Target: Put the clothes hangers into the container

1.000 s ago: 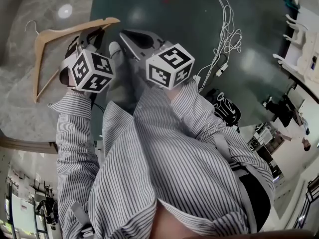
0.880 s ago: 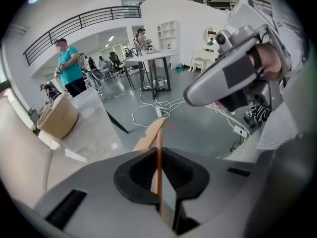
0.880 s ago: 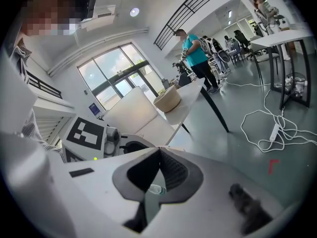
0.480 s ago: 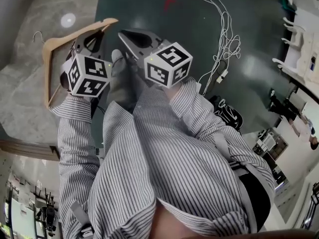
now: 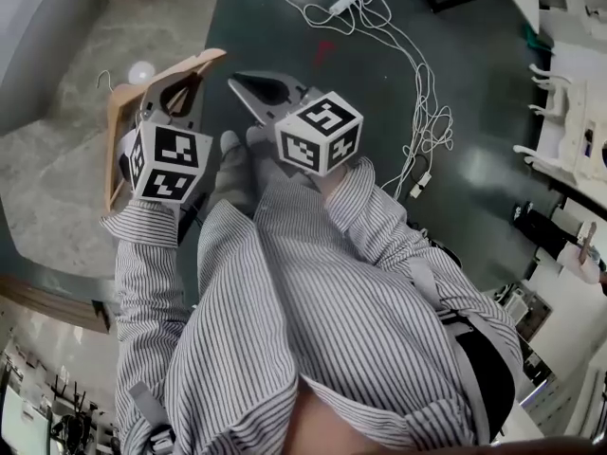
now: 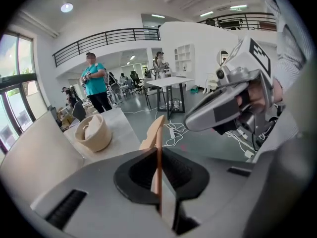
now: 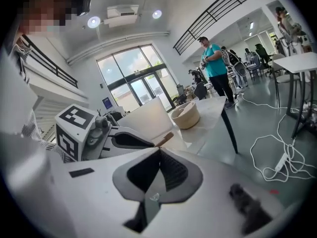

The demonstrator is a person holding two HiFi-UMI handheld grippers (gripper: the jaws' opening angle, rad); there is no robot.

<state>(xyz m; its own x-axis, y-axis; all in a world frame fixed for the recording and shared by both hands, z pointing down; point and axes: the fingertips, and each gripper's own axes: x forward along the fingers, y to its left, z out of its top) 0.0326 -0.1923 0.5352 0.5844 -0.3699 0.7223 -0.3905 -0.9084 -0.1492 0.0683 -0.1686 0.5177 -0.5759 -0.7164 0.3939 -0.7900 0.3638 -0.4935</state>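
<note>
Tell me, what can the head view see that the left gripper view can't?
Only the head view shows the thin metal hook of the pale wooden clothes hanger. Only the left gripper view shows a person in a teal shirt and a black balcony railing. Both show that hanger, the right tongs and white floor cables.

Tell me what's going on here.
A person holds a two-jaw tool in each hand. The left tool is shut on a wooden clothes hanger, its jaws having just been closing on the thin bar, and holds it above the grey table. The right tool is shut and empty beside it. A round basket sits on the table; the hanger is in no container yet.
</note>
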